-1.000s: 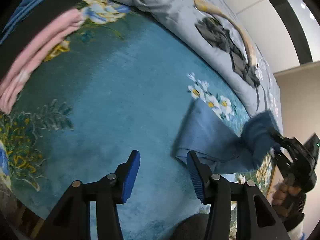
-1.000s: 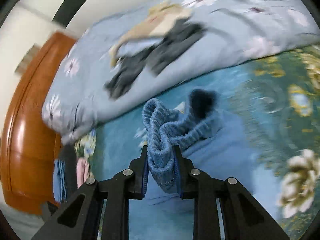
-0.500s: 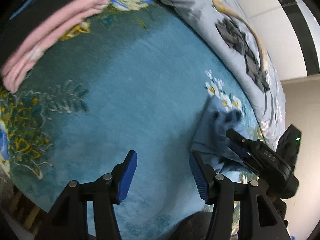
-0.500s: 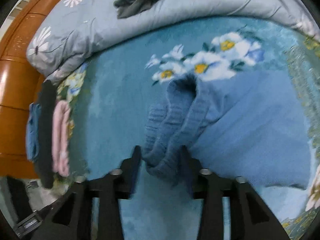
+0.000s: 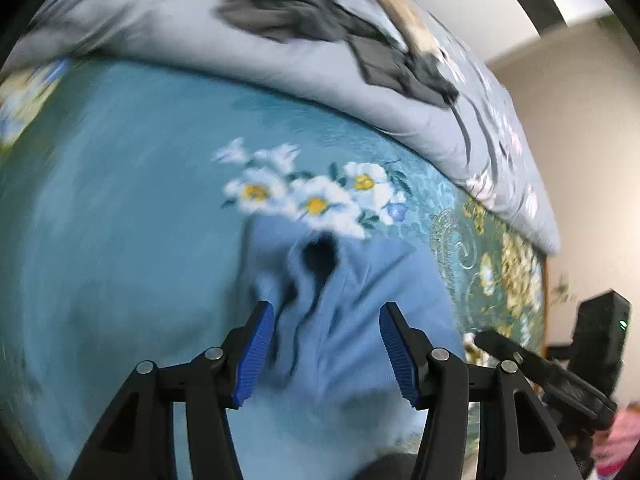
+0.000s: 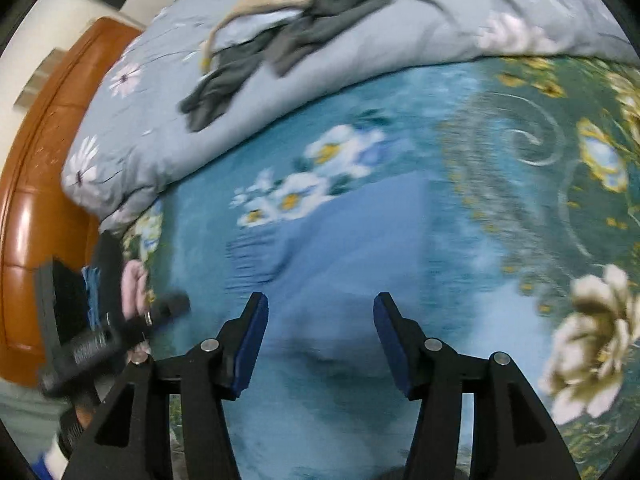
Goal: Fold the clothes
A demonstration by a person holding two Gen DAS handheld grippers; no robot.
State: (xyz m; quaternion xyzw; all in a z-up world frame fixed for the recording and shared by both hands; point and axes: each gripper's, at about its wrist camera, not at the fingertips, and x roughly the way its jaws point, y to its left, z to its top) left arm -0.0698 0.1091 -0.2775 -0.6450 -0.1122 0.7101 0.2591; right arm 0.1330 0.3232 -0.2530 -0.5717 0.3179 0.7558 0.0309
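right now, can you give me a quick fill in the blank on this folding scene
1. The left gripper is ____, holding nothing.
2. The sweater lying on the bedspread is ____ in colour.
3. The grey clothes lie on top of the ____.
4. The flowers printed just beyond the sweater have ____ centres.

Missing words: open; blue; quilt; yellow

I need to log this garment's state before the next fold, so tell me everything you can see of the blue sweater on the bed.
The blue sweater looks like a soft knit in plain mid-blue, with a ribbed band at one edge. It lies on the teal floral blanket, its far edge beside the printed white flowers. In the left wrist view a gathered, wrinkled part forms a dark opening. Both grippers, left and right, sit over it with jaws open, gripping nothing. Motion blur hides finer detail.
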